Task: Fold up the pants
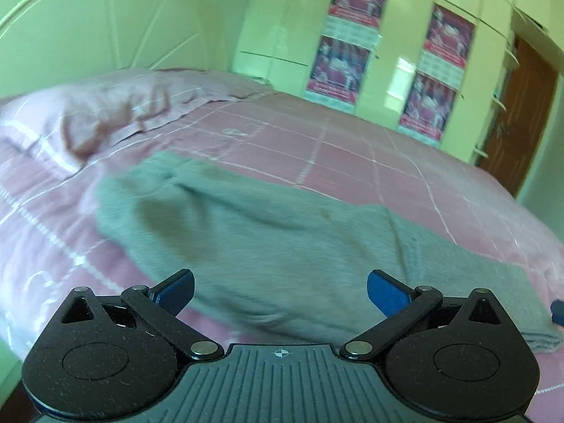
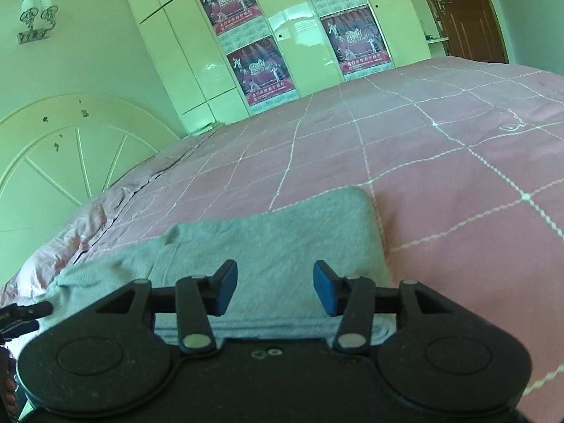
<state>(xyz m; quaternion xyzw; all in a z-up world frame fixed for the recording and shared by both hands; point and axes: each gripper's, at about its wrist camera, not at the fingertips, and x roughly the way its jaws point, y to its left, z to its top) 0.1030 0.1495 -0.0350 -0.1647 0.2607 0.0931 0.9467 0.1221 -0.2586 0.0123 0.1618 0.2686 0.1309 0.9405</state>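
Jaws of both grippers are seen parted with nothing held between them. On the left gripper (image 1: 280, 290) the jaws are spread wide, its blue pads (image 1: 386, 294) angled outward, and grey cloth is seen through the gap. On the right gripper (image 2: 275, 287) the jaws are opened less widely, the pads (image 2: 326, 287) facing each other above the cloth; whether they touch it cannot be told.

The grey pants (image 1: 268, 246) are laid on a bed (image 1: 352, 162) covered with a pink spread marked by a white grid. In the left wrist view, which is blurred, the garment is stretched from a rumpled end near a pink pillow (image 1: 105, 112) across to the right, where a doubled edge is seen at the near side of the bed. In the right wrist view the pants (image 2: 282, 232) are shown as a folded layer with a rounded far corner, lying directly under the right gripper, and a creased part trails to the left. A dark tip of the other gripper is caught at the left edge of that view, just beside the cloth.

Behind the bed a white headboard (image 2: 53, 162) is seen, and pale wardrobe doors (image 2: 299, 28) are hung with red posters (image 2: 261, 74). A brown door (image 2: 465, 10) is placed beyond the wardrobe
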